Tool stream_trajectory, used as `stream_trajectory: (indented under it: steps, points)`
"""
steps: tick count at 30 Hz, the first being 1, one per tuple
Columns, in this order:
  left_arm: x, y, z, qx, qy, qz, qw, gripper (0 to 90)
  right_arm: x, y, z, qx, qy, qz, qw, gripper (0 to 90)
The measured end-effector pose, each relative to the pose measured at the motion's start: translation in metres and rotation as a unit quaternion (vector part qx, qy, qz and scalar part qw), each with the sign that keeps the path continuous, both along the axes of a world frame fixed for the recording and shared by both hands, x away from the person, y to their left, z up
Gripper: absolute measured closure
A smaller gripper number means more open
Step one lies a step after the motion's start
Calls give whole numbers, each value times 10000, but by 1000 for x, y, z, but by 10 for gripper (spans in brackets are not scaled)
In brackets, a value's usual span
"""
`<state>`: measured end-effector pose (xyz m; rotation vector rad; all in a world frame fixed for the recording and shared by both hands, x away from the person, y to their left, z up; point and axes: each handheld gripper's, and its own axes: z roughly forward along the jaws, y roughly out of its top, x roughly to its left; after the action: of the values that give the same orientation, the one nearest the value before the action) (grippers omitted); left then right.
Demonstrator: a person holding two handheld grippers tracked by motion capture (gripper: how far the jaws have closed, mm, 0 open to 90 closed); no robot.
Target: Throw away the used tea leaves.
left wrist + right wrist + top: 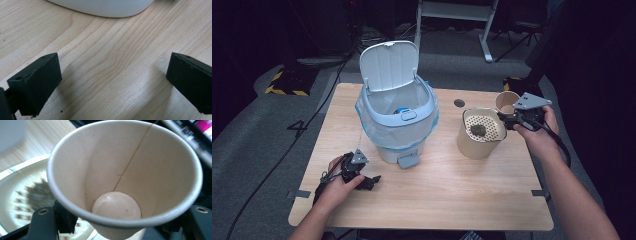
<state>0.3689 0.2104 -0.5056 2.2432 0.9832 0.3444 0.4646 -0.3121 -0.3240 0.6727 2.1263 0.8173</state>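
Item: paper cup, empty but for a few dark specks on its inner wall, held by the right gripper with the fingers clamped on its lower body, one each side. Location: right far part of the tabletop, just beside and slightly behind the cream container, whose perforated strainer insert carries a clump of dark wet residue, probably tea leaves. Adjacent: pedal bin, lid up, blue liner fitted, standing left of the container. Left gripper: resting low on the near left tabletop, fingers apart, nothing between them, white bin base just ahead. Step in hand, as judged: cup contents have been strained; cup appears finished with. Handling note: keep clamping pressure light, since thin paper walls crumple; hold the cup upright while carrying so dregs stay in; clear the strainer rim before moving towards the open bin.
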Motion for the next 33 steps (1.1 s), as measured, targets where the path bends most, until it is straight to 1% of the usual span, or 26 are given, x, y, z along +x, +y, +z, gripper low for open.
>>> stream_trajectory:
  steps: [1, 2, 3, 4, 7, 8, 11, 14, 16, 18, 20, 23, 26, 27, 29, 30, 33]
  points:
    - [0, 0, 0, 2, 1, -1, 10000, 1, 0, -3, -1, 244, 94, -4, 9997, 302]
    - [0, 0, 0, 2, 1, 0, 10000, 1, 0, -5, -1, 504, 213, 0, 9985, 302]
    - [0, 0, 0, 4, 0, -1, 10000, 1, 0, -8, -1, 751, 344, -3, 9966, 302]
    - [0, 0, 0, 6, 0, 2, 10000, 1, 0, -10, -1, 940, 415, 16, 9947, 302]
    - [0, 0, 0, 10, -3, 19, 10000, 2, -1, -13, -2, 1245, 590, 60, 9904, 302]
    - [-1, 0, 0, 5, -11, 27, 10000, 2, -1, -14, -2, 1399, 705, 98, 9876, 302]
    - [-1, 0, 0, -1, -13, 46, 10000, 2, -1, -15, -4, 1569, 822, 159, 9841, 302]
    - [-2, 0, 0, 16, -15, 61, 10000, 2, -2, -14, -6, 1767, 947, 242, 9794, 302]
    - [-2, 0, 0, 12, -15, 67, 10000, 3, -3, -14, -6, 1872, 1009, 309, 9766, 302]
    - [-2, 0, 0, 17, -12, 71, 10000, 2, -4, -13, -7, 1994, 1096, 408, 9729, 302]
    - [-2, 0, 0, 10, -7, 67, 10000, 2, -6, -12, -6, 2047, 1135, 505, 9709, 302]
    - [-2, 0, 0, 25, -13, 65, 10000, 1, -14, -10, -6, 2008, 1126, 762, 9702, 301]
    - [-1, 0, 0, 34, -26, 58, 10000, 1, -23, -9, -7, 2018, 1152, 974, 9677, 302]
    - [-1, 0, 0, 32, -24, 58, 10000, 1, -24, -9, -7, 2018, 1158, 1007, 9673, 303]
    - [-1, 0, 0, 34, -25, 57, 10000, 1, -28, -8, -6, 1927, 1133, 1068, 9688, 303]
    - [-2, 0, 0, 14, -10, 65, 10000, 1, -29, -7, -5, 1909, 1131, 1104, 9688, 303]
    - [-2, 0, 0, 33, -25, 58, 10000, 1, -31, -6, -3, 1905, 1156, 1205, 9674, 303]
